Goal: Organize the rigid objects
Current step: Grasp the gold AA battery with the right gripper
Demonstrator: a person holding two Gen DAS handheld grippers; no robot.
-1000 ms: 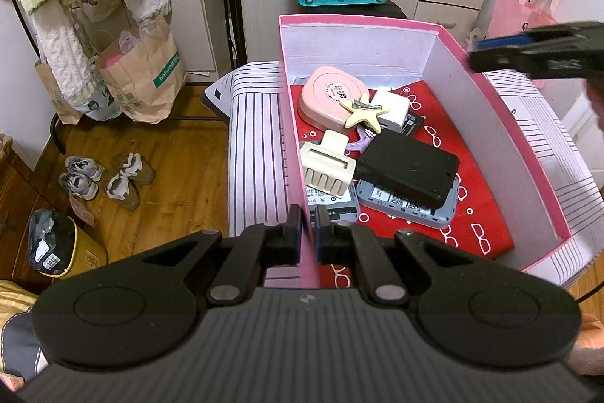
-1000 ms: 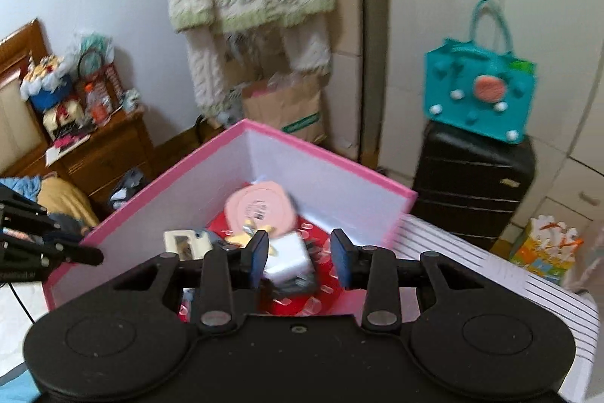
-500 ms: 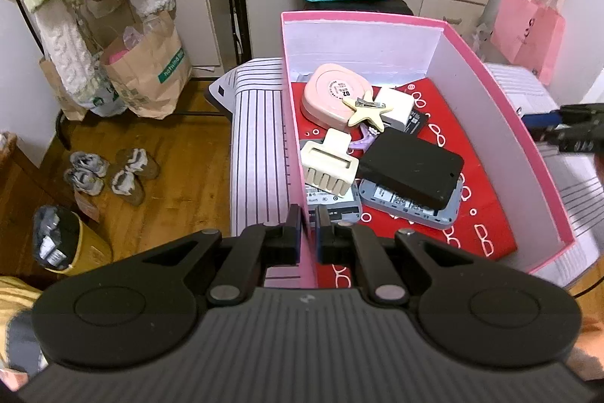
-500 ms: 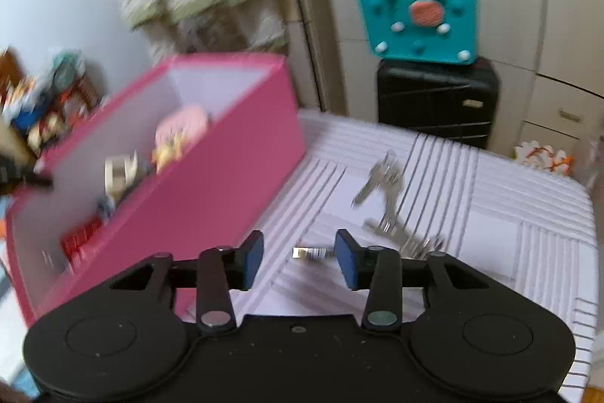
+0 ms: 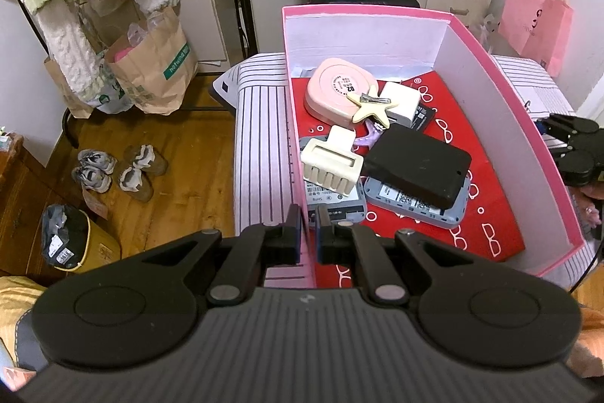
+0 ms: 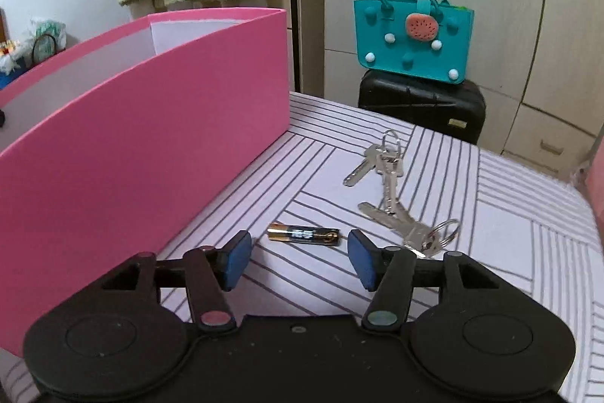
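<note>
Resting on the striped tabletop [image 6: 434,289], the pink box [image 5: 502,93] was pinched at its near-left wall by the left hand-held gripper [image 5: 309,229]. Right of the box, the right hand-held gripper [image 6: 300,253] was opening (nothing gripped) just short of the battery [image 6: 302,233], keys [image 6: 389,184] beyond.

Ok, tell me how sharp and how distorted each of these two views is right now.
Left wrist view: sharp, evenly lit; fisheye bows the pink box walls outward, dark vignette in the bottom corners. Right wrist view: battery and keys are crisp; the box's near wall curves strongly, the cabinet lines bend, and the top corners go black.
</note>
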